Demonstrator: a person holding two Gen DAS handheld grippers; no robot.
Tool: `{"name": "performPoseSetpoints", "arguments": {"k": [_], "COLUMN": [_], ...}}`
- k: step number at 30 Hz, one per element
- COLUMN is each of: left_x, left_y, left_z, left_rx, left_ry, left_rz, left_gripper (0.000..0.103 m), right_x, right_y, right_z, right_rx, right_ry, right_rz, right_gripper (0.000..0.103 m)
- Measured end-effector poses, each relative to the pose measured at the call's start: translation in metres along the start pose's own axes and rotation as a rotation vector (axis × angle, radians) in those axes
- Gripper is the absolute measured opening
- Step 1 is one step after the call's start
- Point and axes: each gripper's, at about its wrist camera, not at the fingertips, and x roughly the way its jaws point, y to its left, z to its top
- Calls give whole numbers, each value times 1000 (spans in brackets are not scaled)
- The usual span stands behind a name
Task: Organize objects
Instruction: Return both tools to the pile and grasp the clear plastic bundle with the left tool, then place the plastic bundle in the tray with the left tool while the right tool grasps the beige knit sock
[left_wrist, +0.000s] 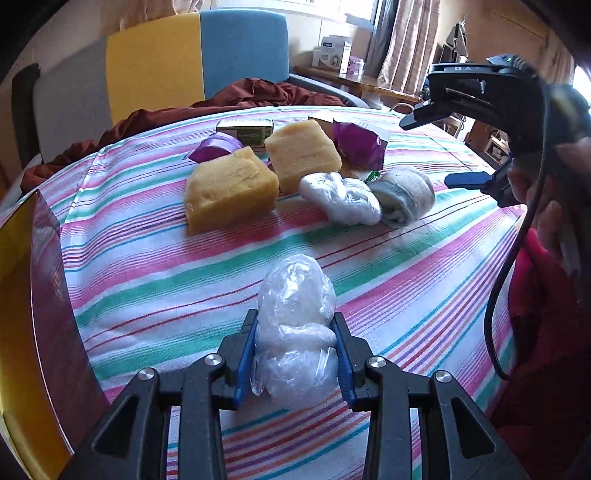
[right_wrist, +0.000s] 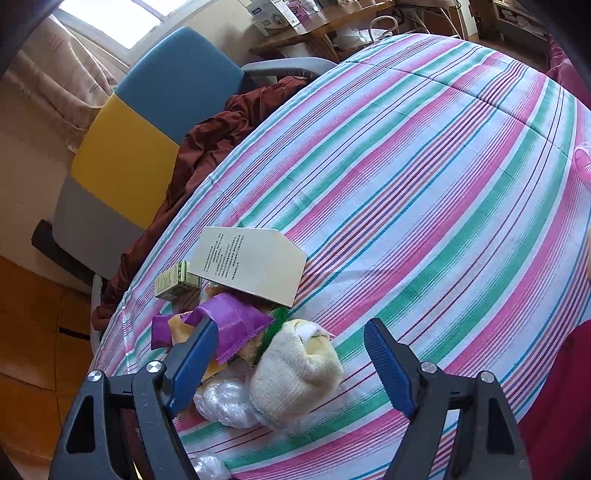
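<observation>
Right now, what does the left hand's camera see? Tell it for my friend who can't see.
The left gripper has its jaws squeezed on a clear plastic bundle above a striped tablecloth. Farther back sit two yellow sponges, another plastic bundle and a rolled sock. The right gripper hovers open at the right.

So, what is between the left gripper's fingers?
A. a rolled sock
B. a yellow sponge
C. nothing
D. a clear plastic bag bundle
D: in the left wrist view the left gripper has its blue pads pressed on the plastic bag bundle, and its sides are pinched in.
</observation>
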Motion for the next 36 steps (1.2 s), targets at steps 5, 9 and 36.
{"name": "performPoseSetpoints", "arguments": {"k": [5, 9, 36], "left_x": [-1, 0, -3], "left_y": [0, -2, -1], "left_z": [-2, -4, -8], "left_rx": [0, 9, 7], "left_ry": [-20, -32, -43], "left_rz": [-11, -9, -11], "left_gripper": [38, 38, 38], "right_x": [6, 12, 48], "right_y": [6, 14, 35], "right_z": [-4, -8, -33], "right_rx": [-30, -72, -305], "right_ry": [42, 67, 222], "right_rz": [-1, -21, -227], "right_gripper": [83, 83, 82]}}
